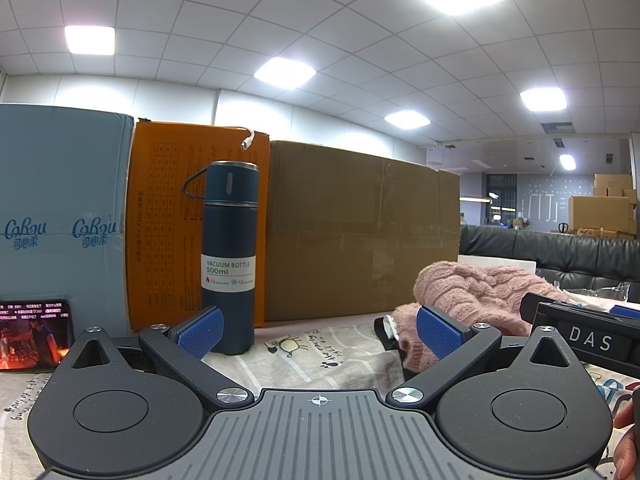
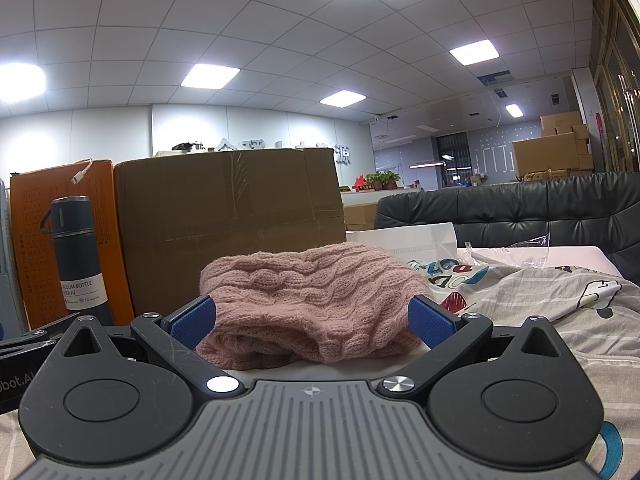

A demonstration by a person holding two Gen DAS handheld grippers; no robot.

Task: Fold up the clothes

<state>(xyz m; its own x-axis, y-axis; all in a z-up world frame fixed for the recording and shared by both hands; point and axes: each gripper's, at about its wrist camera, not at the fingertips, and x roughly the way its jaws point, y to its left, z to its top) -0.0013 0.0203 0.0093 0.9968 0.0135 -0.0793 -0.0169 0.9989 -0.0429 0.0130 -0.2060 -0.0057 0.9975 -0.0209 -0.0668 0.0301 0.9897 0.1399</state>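
Note:
A pink cable-knit sweater lies bunched in a thick pile on a printed cloth that covers the table. My right gripper is open just in front of it, its blue pads flanking the pile's near edge without touching. In the left wrist view the same sweater lies to the right. My left gripper is open and empty over the printed cloth, to the left of the pile. The other gripper's black body shows at the right.
A dark blue vacuum bottle stands close ahead of the left gripper. Behind it are a light blue box, an orange box and a brown carton. A phone leans at left. A black sofa lies beyond.

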